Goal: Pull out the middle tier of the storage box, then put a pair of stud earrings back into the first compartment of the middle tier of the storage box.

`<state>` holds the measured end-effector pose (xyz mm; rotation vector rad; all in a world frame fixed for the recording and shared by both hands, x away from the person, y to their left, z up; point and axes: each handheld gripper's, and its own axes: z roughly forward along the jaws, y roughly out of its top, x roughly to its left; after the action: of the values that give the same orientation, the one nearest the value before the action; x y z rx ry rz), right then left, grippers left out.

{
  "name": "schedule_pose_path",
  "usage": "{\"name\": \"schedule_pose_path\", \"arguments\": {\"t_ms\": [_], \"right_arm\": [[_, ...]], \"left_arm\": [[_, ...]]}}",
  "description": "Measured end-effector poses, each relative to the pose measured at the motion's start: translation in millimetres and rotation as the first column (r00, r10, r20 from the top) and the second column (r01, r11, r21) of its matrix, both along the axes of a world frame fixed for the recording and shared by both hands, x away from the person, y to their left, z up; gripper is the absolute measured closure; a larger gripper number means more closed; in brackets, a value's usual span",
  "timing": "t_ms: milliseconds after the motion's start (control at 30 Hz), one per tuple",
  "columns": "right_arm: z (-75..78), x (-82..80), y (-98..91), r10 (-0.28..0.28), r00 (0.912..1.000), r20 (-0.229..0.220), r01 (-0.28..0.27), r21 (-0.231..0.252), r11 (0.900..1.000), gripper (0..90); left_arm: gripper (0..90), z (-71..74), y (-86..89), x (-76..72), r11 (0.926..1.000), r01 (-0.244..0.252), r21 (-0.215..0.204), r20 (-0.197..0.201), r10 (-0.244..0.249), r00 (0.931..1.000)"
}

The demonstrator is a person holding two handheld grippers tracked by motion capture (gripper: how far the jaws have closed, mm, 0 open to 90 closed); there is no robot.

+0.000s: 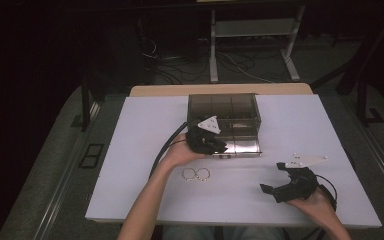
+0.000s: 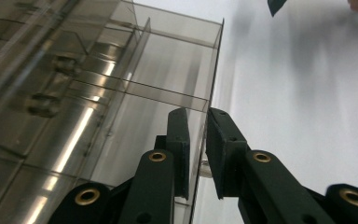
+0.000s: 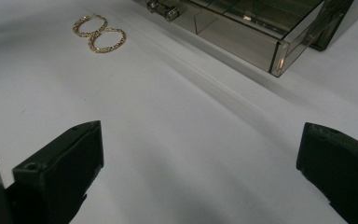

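Here: smoked clear organizer box (image 1: 223,120) sits mid-table, drawer (image 2: 135,126) pulled out toward person. Left gripper (image 2: 198,140) at drawer front, jaws narrow, straddling thin front wall; pad contact unclear. Two gold hoop earrings (image 3: 99,33) lie touching on white table (image 1: 290,125) near box. Right gripper (image 1: 275,187) rests well apart, jaws wide, empty.

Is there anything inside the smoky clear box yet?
The box's visible compartments look empty. The two gold hoops lie on the table in front of it. The left gripper covers the front-left part.
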<state>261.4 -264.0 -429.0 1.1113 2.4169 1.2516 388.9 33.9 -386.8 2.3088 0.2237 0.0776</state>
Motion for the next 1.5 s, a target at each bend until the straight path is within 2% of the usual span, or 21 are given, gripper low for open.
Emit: {"name": "schedule_pose_path", "arguments": {"t_ms": [300,600,800,933,1167,1267,1500], "right_arm": [[0.4,-0.5,-1.1,-0.007,1.0000,0.004,0.007,0.005,1.0000,0.0],[1.9,-1.6,-3.2,-0.018,0.9998,0.008,0.018,0.018,0.9997,0.0],[3.2,-2.7,-4.7,-0.027,0.9995,0.017,0.027,0.028,0.9993,0.0],[3.5,-2.9,-4.7,-0.033,0.9993,0.015,0.032,0.033,0.9989,0.0],[4.6,-3.9,-4.1,-0.035,0.9992,0.022,0.034,0.034,0.9988,0.0],[5.0,-3.9,-3.7,-0.034,0.9991,0.023,0.033,0.035,0.9988,0.0],[6.1,-3.8,-5.7,-0.045,0.9986,0.028,0.044,0.040,0.9983,0.0]], "left_arm": [[73.9,15.2,14.4,-6.0,0.9984,-0.050,-0.024,0.007,0.050,0.9987],[64.6,25.5,31.5,-13.1,0.9951,-0.099,-0.006,-0.002,0.099,0.9951],[57.9,30.2,44.0,-20.4,0.9891,-0.147,-0.012,-0.046,0.146,0.9881],[55.0,33.1,49.8,-25.0,0.9855,-0.169,-0.015,-0.048,0.168,0.9845],[44.9,37.1,56.2,-32.3,0.9788,-0.204,-0.016,-0.048,0.203,0.9779],[38.4,39.7,58.0,-36.1,0.9763,-0.215,-0.022,-0.048,0.214,0.9756],[21.4,40.1,65.4,-46.7,0.9676,-0.252,-0.007,-0.050,0.252,0.9666]]}}
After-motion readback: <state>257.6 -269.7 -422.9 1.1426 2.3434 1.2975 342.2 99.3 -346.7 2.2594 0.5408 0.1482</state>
